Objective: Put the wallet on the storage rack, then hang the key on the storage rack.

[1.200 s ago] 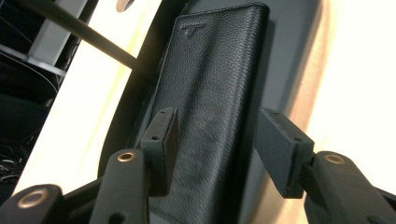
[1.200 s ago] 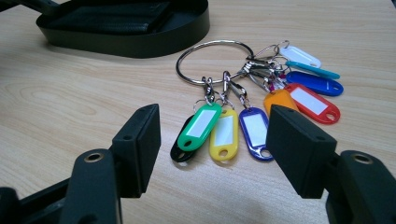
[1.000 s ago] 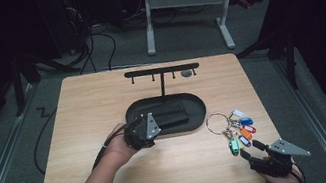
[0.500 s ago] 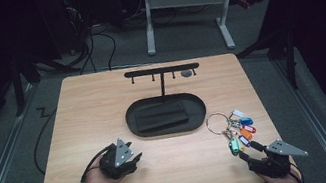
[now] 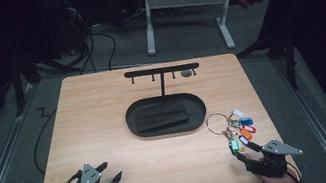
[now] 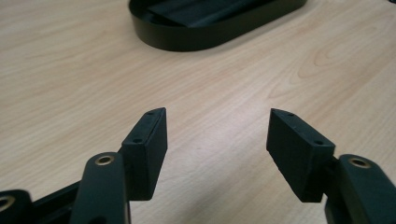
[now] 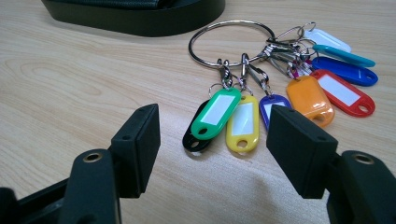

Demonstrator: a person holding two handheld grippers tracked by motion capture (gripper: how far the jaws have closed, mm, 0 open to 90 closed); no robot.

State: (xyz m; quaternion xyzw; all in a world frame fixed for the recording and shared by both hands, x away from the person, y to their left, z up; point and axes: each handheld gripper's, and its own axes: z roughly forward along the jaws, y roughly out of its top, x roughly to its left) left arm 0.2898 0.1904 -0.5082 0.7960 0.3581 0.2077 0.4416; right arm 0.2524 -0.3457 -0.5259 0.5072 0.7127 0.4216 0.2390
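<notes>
Spreading wide, the black jaws of the right gripper [image 7: 212,128] were seen holding nothing, the bunch of coloured plastic key tags on a large steel ring [image 7: 252,79] lying just ahead of them on the table. The bunch was judged to run lengthwise away from the jaws, tags nearest, ring farthest. The left gripper [image 5: 107,175], its jaws likewise parted and empty, was held well apart at the near left edge, so the right was plainly nearer. Beyond lay the pale wooden table [image 5: 103,112], the black oval tray [image 5: 165,116] with its hook stand [image 5: 161,71], and a dark room.
</notes>
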